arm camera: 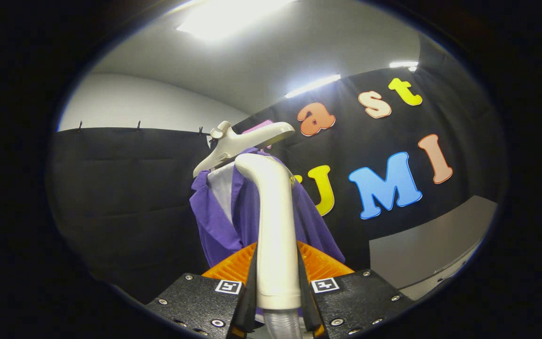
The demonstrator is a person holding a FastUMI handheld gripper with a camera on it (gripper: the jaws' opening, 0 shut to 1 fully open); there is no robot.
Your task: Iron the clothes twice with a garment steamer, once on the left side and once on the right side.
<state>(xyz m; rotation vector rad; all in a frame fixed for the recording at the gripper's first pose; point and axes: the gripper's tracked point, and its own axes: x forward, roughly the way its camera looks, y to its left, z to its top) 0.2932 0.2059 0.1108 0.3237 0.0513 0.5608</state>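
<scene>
A cream-white plastic garment steamer handle [275,226] stands upright between the two fingers of the gripper [276,282], which press against its lower part from both sides and hold it. A ribbed translucent hose [282,325] leaves the bottom of the handle and is cut off below. The top of the handle curves forward toward the garment, so the steam face itself is turned away and cannot be made out; whether it touches the cloth cannot be told.

Just beyond the handle hangs a purple knitted garment with a pale lining at the collar [219,221], draped on a cream plastic hanger [238,141] whose one arm slopes down toward the black cloth and whose other juts out over the handle's top. The handle covers the middle of the garment, leaving one shoulder and front panel showing on one side and a sleeve on the other. An orange ribbed plastic piece [322,263] lies low behind the fingers, covering the garment's lower edge; what it belongs to is unclear.

Behind everything, black cloth wall [125,197] is pinned by small clips along its top edge. Above it run a white wall [134,103] and grey ceiling with bright strip lights [313,85]. A pale grey surface [421,249] shows beside the gripper's body.
</scene>
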